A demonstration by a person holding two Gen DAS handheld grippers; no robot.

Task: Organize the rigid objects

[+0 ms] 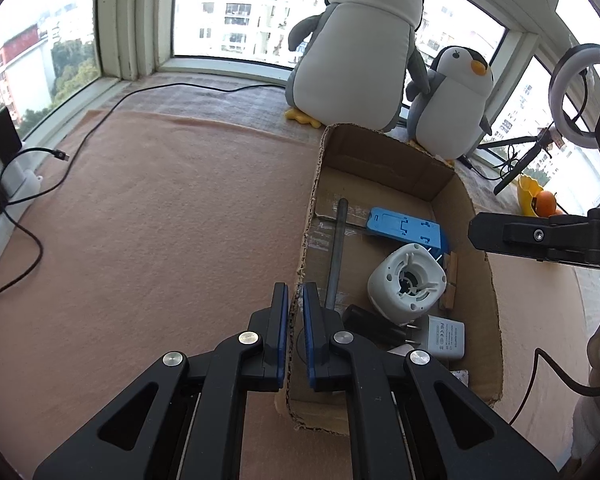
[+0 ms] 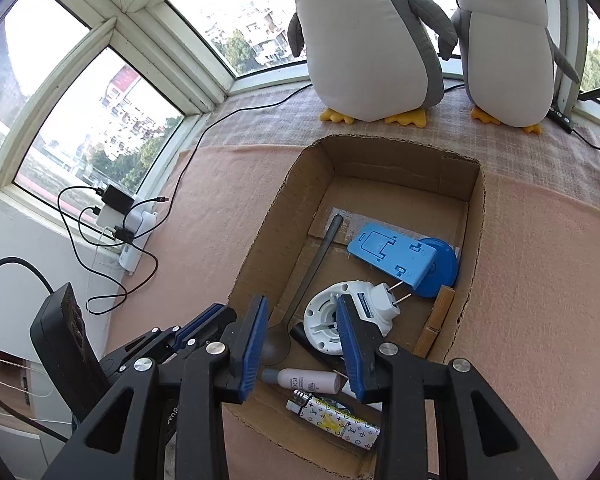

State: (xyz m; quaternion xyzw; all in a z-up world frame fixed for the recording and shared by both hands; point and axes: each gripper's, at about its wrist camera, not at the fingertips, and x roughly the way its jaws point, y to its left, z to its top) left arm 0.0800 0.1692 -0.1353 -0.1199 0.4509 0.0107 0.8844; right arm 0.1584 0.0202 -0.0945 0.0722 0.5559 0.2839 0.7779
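Note:
An open cardboard box [image 2: 260, 248] sits on a pink blanket. It holds a metal spoon [image 2: 316, 264], a blue phone stand [image 2: 392, 252], a white round device [image 2: 324, 320], a white plug adapter [image 2: 384, 302], a small pink bottle [image 2: 308, 380], a patterned lighter [image 2: 332, 420] and wooden clips [image 2: 436, 316]. My right gripper [image 2: 301, 302] hangs open over the box's near end, above the spoon and the round device, touching nothing. My left gripper [image 1: 296, 292] is shut on the box's [image 1: 476, 280] left wall, one finger inside and one outside.
Two plush penguins [image 2: 372, 40] stand behind the box on the window ledge. A power strip with chargers and loose cables [image 2: 128, 224] lies at the left edge. A ring light on a tripod [image 1: 576, 96] and an orange [image 1: 546, 202] are to the right.

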